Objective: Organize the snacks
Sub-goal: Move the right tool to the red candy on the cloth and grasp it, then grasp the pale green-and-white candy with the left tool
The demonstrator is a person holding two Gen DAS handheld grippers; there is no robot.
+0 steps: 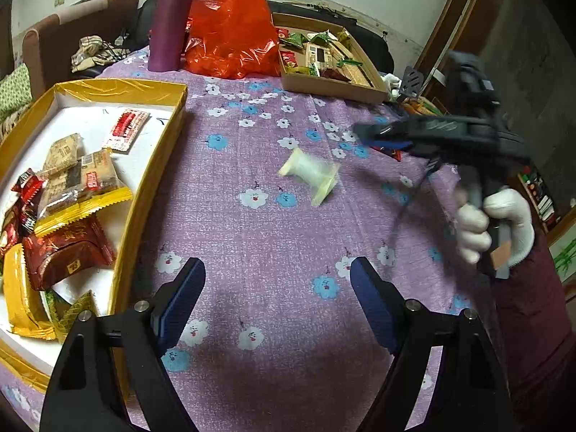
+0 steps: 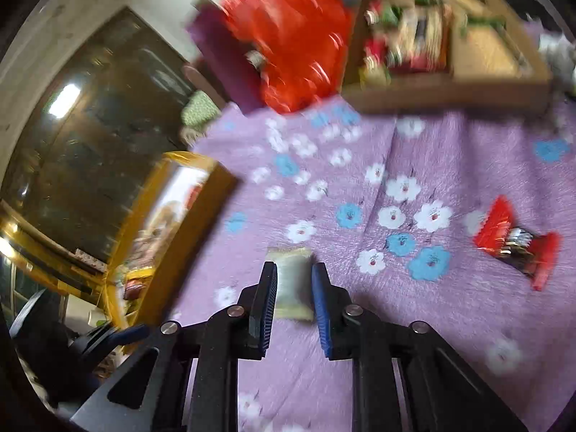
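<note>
Spread wide, the left gripper (image 1: 277, 306) fingers hover empty above the purple flowered cloth (image 1: 273, 237) on the worktop. Ahead lies a pale snack packet (image 1: 310, 177); the yellow box (image 1: 151, 183) of snacks sits left. From the right wrist, the right gripper (image 2: 295, 306) fingers straddle the pale packet (image 2: 292, 280), part open, contact unclear. A red candy (image 2: 514, 243) lies right.

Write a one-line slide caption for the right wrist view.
Right gripper jaws straddle a pale snack packet on the purple floral tablecloth; a red candy lies to the right.
</note>
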